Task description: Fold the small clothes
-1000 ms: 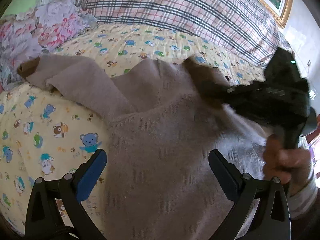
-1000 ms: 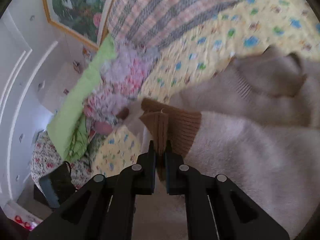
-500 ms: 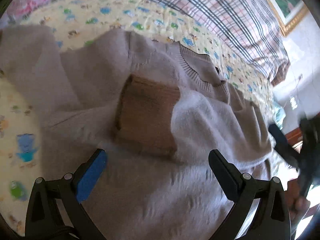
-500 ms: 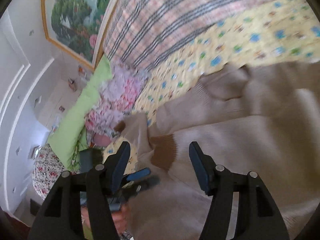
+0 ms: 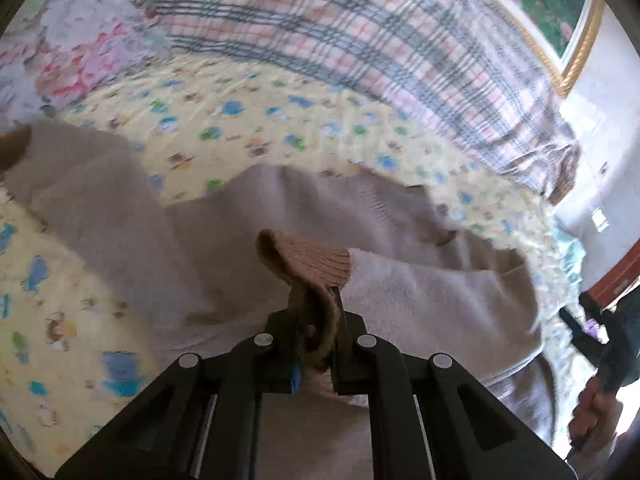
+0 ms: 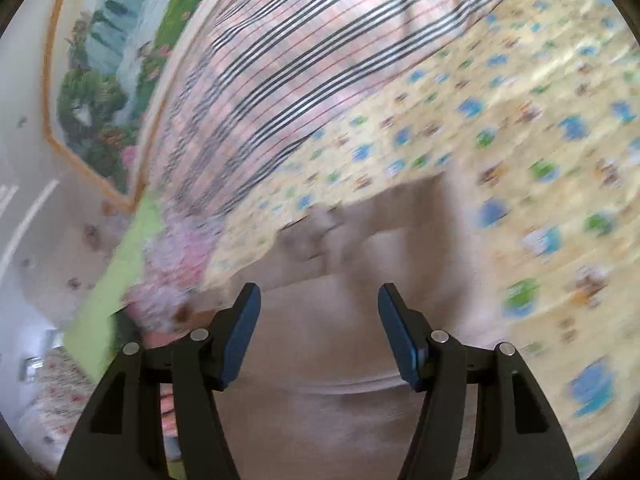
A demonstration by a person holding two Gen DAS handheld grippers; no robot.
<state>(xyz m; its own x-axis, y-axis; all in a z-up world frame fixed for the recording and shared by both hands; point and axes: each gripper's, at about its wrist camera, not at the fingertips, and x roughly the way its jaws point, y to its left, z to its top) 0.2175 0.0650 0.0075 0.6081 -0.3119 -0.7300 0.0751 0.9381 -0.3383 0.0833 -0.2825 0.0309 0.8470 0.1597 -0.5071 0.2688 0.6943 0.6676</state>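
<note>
1. The left gripper was pressed together on the brown cuff of the sweater, the ribbed knit bunched up between its jaws.
2. The sweater, a beige knit, lay spread on the yellow sheet, which was printed with small cartoon animals.
3. The sleeve ending in the pinched cuff lay folded across the sweater's body, its fleecy inner side showing.
4. The other sleeve stretched out toward the left edge of the left wrist view, resting on the sheet.
5. The right gripper was spread wide, its blue pads apart and holding nothing, above the sweater's body.
6. A plaid blanket lay beyond the sheet, with a floral quilt beside it.
7. A framed landscape painting hung on the wall behind the bed.
8. Both views were blurred, so fine detail of the knit was hard to make out.
</note>
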